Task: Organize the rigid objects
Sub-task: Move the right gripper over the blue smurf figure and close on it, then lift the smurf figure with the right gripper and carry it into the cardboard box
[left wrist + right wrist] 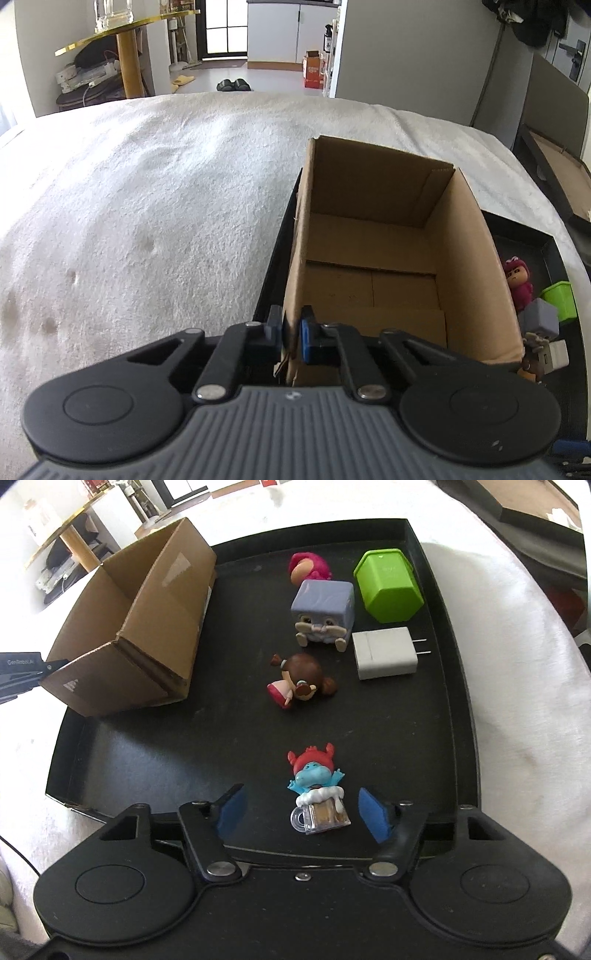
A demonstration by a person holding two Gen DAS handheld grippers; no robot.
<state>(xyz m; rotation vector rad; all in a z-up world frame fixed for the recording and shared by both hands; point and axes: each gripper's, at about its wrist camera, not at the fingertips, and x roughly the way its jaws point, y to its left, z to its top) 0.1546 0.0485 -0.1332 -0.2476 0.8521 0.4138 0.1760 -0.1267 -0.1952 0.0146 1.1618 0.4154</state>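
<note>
Figurines and other small hard pieces lie scattered on the black shallow tray (454, 686) that sits on the white fleecy bed cover (147, 206). The brown open-topped cardboard box (140, 627) stands at the tray's left edge, and it looks empty inside.

My left tool (290, 332) is clenched on the box's near wall, one pad outside and one inside, pinching the thin card. I judge that this steadies the box, which is light and would slide or tip if bumped.

My right tool (301, 808) hangs released near the tray's near edge, with its blue pads (232, 806) either side of the blue figurine with a red horned cap sitting in a clear mug (316, 794). Neither pad touches it; there is more room on the left than on the right.

I judge this piece to be hard plastic, light, stiff and a bit slick, with thin arms sticking out. The squarish mug base looks the best place to take hold.

Farther up the tray lie a brown-haired doll figurine (299, 683) on its side, a grey cube-shaped rabbit toy (323, 607), a white plug adapter (384, 657), a green hexagonal plastic cup (388, 585) lying over, and a pink-hooded figurine (306, 568) near the far edge.
</note>
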